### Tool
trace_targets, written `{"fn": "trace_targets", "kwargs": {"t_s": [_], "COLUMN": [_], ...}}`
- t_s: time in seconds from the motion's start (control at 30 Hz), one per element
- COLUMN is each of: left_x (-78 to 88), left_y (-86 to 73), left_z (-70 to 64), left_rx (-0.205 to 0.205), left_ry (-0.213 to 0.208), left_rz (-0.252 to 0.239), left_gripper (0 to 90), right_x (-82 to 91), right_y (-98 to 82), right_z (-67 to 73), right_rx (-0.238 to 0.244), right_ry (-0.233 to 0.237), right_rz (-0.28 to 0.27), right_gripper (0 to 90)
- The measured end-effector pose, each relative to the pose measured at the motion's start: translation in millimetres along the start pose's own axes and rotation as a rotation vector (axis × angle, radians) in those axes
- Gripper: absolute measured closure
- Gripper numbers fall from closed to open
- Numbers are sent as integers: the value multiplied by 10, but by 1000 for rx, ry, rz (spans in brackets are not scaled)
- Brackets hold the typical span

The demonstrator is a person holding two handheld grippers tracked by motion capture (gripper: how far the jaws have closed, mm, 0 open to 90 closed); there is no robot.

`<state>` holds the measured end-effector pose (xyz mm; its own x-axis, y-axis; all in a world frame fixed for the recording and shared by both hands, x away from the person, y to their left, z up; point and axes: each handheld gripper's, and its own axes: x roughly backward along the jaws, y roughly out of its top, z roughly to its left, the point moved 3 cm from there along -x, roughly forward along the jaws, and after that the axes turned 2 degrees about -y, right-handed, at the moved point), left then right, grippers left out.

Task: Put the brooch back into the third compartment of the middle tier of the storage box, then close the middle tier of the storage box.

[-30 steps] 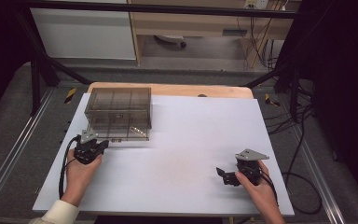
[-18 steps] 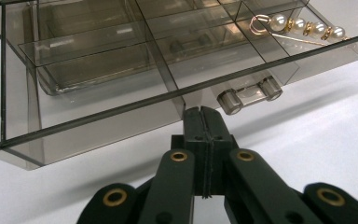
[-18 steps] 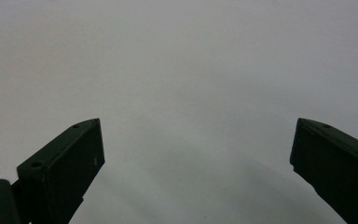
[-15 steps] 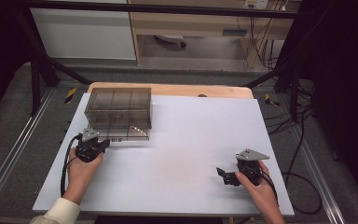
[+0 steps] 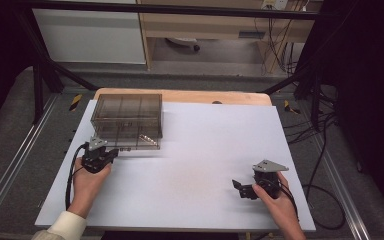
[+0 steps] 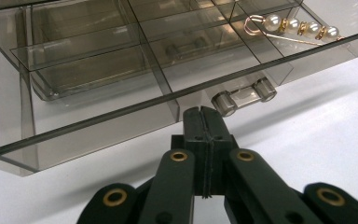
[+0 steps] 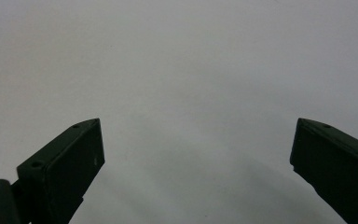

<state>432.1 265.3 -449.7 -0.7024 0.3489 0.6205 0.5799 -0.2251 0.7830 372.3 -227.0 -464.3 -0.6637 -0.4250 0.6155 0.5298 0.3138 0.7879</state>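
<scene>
Organizer box [image 5: 127, 120], smoky clear plastic with divided compartments, stands at the far left of the white counter [image 5: 200, 165]. Nearest, right gripper [image 5: 243, 188] rests low on bare counter, jaws spread wide, gripping nothing. Left gripper [image 5: 111, 153] lies just before the box front, jaws pressed together beside a clear drawer handle [image 6: 244, 95]. Farther in, a pearl-and-gold pin [image 6: 291, 28] lies in one compartment

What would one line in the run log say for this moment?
left gripper: shut, at drawer handle of clear organiser box | right gripper: open over bare white table | pearl pin in box
</scene>
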Motion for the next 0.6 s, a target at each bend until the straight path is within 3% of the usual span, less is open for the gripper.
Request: {"fn": "trace_targets", "kwargs": {"t_s": [0.6], "left_x": [-16], "left_y": [46], "left_z": [27], "left_rx": [-6], "left_ry": [0], "left_rz": [6], "left_gripper": [900], "right_x": [-9], "right_y": [2], "right_z": [15], "right_rx": [12], "right_ry": [6], "right_rz": [5], "right_gripper": [30]}}
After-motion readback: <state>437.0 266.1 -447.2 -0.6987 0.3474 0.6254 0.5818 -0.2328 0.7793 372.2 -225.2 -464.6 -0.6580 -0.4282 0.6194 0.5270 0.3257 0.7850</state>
